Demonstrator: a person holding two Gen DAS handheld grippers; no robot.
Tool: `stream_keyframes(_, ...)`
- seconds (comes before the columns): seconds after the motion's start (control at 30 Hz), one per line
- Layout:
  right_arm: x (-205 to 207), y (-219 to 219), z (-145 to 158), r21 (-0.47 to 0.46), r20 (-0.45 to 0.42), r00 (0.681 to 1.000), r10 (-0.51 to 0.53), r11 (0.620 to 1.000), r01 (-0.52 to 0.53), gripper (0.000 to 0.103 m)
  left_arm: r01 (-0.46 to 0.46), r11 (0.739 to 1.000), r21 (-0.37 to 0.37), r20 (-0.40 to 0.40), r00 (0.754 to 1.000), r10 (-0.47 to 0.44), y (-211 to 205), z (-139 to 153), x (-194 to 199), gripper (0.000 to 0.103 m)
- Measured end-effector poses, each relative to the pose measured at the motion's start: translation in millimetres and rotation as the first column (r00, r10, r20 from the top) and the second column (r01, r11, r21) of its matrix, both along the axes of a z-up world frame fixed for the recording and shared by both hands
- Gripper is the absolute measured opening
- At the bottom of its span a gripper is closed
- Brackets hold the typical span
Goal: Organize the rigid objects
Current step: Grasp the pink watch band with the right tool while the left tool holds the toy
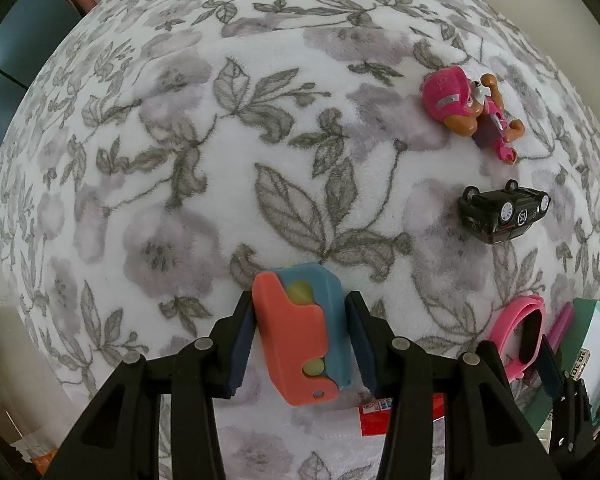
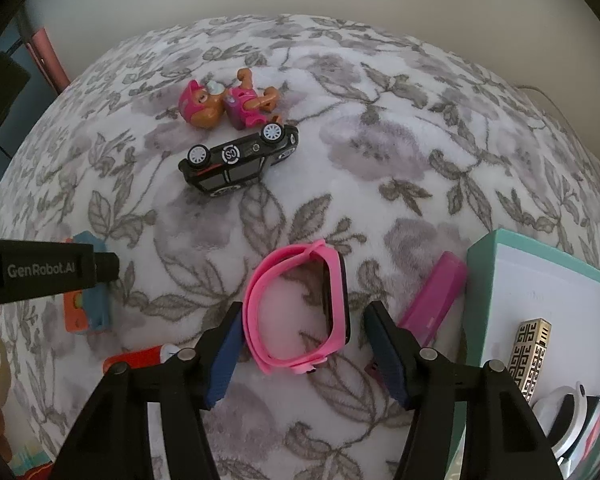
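Note:
An orange and blue plastic toy point(image 1: 300, 332) lies between the fingers of my left gripper point(image 1: 298, 336); the pads sit close to its sides with slight gaps, jaws open. It also shows in the right wrist view point(image 2: 86, 308), partly behind the left gripper body. A pink smartwatch point(image 2: 300, 308) lies on the blanket between the open fingers of my right gripper point(image 2: 302, 344), untouched; it also shows in the left wrist view point(image 1: 520, 332). A pink pup figure point(image 2: 228, 102) and an overturned black toy car point(image 2: 240, 158) lie farther off.
A teal box point(image 2: 488, 248) at the right holds a patterned lighter point(image 2: 530, 356) and a white gadget. A magenta case point(image 2: 432, 296) lies beside it. A red and white tube point(image 2: 140, 356) lies near the left. The surface is a floral fleece blanket point(image 2: 400, 160).

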State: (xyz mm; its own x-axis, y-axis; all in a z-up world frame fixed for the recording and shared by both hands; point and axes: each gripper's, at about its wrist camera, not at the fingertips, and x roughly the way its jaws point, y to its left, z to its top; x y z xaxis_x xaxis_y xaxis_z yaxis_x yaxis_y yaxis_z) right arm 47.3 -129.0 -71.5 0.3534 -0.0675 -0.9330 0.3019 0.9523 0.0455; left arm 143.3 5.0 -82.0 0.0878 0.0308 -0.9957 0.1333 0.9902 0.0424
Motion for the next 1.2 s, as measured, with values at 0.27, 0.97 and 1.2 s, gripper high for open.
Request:
stream_keyframes(0.27, 0.1, 3.3, -5.0, 0.036, -0.008, 1.0, 0.017, 0.999, -0.017, 0.094, 0.013, 1.0, -0.001, -0.001, 1.0, -0.013, 3.2, -0.5, 2.8, 0.047)
stream_keyframes(0.97, -0.6, -5.6, 21.3, 0.013, 0.06, 0.998, -0.032, 0.999, 0.032, 0.052, 0.032, 0.997, -0.064, 0.01, 0.999, -0.031, -3.4, 13.8, 1.3, 0.046)
stream_keyframes(1.2, -13.1, -31.0, 70.4, 0.045, 0.169, 0.981, -0.096, 0.995, 0.09, 0.052, 0.058, 0.991, -0.12, 0.101, 0.994, -0.046, -9.3, 57.0, -1.4, 0.038)
